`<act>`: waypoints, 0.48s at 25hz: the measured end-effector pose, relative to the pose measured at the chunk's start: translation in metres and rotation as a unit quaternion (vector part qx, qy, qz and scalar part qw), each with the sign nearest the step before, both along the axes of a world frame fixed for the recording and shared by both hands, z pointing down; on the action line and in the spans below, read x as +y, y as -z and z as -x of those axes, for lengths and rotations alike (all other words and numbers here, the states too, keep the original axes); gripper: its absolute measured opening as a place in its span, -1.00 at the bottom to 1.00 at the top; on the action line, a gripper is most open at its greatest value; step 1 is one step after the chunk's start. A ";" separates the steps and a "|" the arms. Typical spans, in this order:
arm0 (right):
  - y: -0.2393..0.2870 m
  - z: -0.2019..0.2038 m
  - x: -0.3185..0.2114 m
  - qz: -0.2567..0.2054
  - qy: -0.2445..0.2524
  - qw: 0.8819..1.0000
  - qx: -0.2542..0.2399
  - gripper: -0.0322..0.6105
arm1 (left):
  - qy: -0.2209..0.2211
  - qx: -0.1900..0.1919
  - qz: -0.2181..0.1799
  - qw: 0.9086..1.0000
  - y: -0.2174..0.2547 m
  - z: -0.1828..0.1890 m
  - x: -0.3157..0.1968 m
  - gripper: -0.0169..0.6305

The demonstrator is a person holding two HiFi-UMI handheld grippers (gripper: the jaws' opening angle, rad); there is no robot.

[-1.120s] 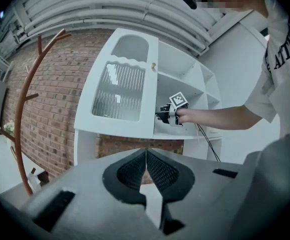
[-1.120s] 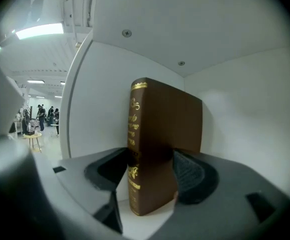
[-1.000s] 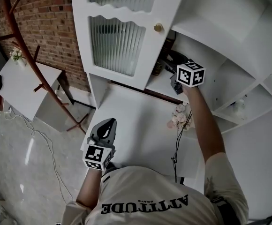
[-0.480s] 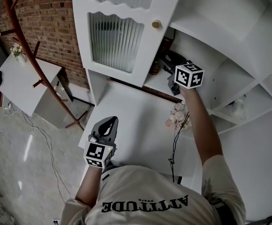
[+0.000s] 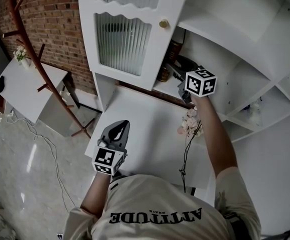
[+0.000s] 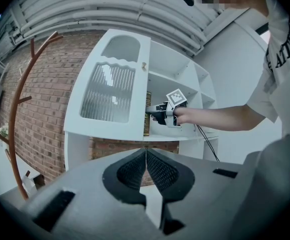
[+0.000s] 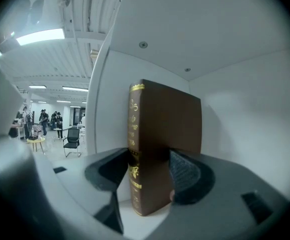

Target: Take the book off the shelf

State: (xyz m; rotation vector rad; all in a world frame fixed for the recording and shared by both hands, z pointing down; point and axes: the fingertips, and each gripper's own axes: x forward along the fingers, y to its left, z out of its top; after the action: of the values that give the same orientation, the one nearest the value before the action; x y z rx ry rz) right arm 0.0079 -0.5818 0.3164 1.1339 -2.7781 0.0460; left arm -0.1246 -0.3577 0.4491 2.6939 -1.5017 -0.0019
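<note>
A: Where's the shelf [image 5: 225,44]?
B: Straight ahead of the right gripper [image 7: 152,176], which reaches into an open compartment.
A: And the book [image 7: 170,129]?
B: Brown, standing upright between that gripper's jaws, which are clamped on its covers.
A: The left gripper [image 6: 146,166]?
B: Well back from the shelf, jaws pressed together on nothing.
</note>
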 end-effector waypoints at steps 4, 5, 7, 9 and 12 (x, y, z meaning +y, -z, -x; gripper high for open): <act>0.001 0.004 0.011 -0.001 0.003 1.000 -0.005 -0.09 | -0.001 0.006 0.001 1.000 0.006 -0.002 -0.001 -0.87; 0.002 0.005 0.013 -0.001 0.004 1.000 -0.006 -0.09 | -0.001 0.006 0.002 1.000 0.005 -0.003 -0.001 -0.87; 0.001 0.006 0.018 -0.001 0.007 1.000 -0.008 -0.09 | -0.003 0.007 0.005 1.000 0.003 -0.007 -0.001 -0.87; 0.000 0.006 0.020 0.000 0.010 1.000 -0.008 -0.09 | -0.006 0.007 0.006 1.000 0.001 -0.012 -0.002 -0.86; 0.000 0.005 0.022 0.001 0.015 1.000 -0.010 -0.09 | -0.009 0.005 0.004 1.000 0.003 -0.019 -0.005 -0.86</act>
State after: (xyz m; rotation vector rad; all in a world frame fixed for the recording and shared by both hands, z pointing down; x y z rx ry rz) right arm 0.0028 -0.5598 0.3169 1.0964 -2.8114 0.0570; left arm -0.1058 -0.3622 0.4463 2.6963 -1.4713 -0.0087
